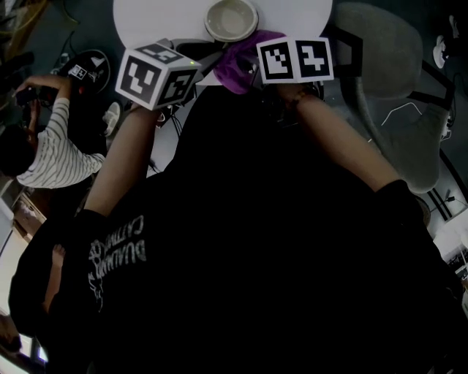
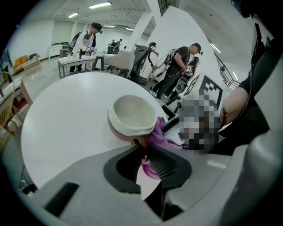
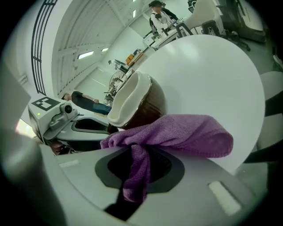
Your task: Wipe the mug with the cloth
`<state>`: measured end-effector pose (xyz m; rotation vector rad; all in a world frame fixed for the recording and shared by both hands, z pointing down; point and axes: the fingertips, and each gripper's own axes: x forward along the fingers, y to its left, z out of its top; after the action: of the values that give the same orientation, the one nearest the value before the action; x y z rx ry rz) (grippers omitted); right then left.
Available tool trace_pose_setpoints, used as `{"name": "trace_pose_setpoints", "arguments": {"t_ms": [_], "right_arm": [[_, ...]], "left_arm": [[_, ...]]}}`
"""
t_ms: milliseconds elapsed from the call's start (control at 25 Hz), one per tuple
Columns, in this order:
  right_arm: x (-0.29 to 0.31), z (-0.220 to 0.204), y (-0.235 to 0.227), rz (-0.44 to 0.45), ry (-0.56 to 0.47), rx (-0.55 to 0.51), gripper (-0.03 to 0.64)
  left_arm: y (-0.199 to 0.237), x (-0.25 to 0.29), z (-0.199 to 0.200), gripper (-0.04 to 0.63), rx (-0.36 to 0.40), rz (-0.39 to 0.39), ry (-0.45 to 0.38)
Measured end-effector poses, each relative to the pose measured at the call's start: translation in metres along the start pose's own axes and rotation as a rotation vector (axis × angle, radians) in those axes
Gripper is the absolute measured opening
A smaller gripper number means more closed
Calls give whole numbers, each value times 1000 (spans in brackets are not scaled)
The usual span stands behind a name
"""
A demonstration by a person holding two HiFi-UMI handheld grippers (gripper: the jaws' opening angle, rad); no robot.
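Observation:
The mug (image 2: 132, 115), cream inside and brown outside, sits tilted near the front edge of the round white table (image 2: 66, 119). My left gripper (image 2: 143, 154) is shut on its brown handle (image 2: 140, 143). The purple cloth (image 3: 177, 132) is bunched between the jaws of my right gripper (image 3: 139, 163), which is shut on it. The cloth's free fold lies against the mug's brown side (image 3: 148, 110). In the head view the mug (image 1: 231, 18) and cloth (image 1: 241, 62) lie between the two marker cubes (image 1: 157, 73) (image 1: 295, 58); the jaws themselves are hidden there.
A grey chair (image 1: 395, 80) stands to the right of the table. A person in a striped shirt (image 1: 51, 157) sits on the floor at the left. Other people (image 2: 179, 66) and tables (image 2: 75, 62) stand farther off in the hall.

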<state>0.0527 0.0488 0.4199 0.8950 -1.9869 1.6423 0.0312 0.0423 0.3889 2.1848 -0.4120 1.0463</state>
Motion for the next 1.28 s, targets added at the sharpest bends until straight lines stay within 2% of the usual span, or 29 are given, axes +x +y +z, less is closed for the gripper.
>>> {"name": "trace_pose_setpoints", "arguments": {"t_ms": [240, 400, 600, 800, 1000, 1280], "right_arm": [[10, -12, 13, 104, 66, 67, 66], [10, -7, 10, 123, 37, 114, 66], [7, 1, 7, 126, 7, 118, 66], [4, 3, 5, 106, -7, 95, 66], [-1, 6, 3, 45, -16, 84, 67], [-17, 16, -17, -18, -63, 179, 67]], "left_arm": [[3, -1, 1, 60, 8, 8, 10], [3, 0, 1, 60, 15, 4, 16], [1, -1, -1, 60, 31, 6, 22], [1, -3, -3, 60, 41, 2, 21], [2, -8, -8, 61, 28, -21, 10], [-2, -6, -5, 63, 29, -44, 15]]}}
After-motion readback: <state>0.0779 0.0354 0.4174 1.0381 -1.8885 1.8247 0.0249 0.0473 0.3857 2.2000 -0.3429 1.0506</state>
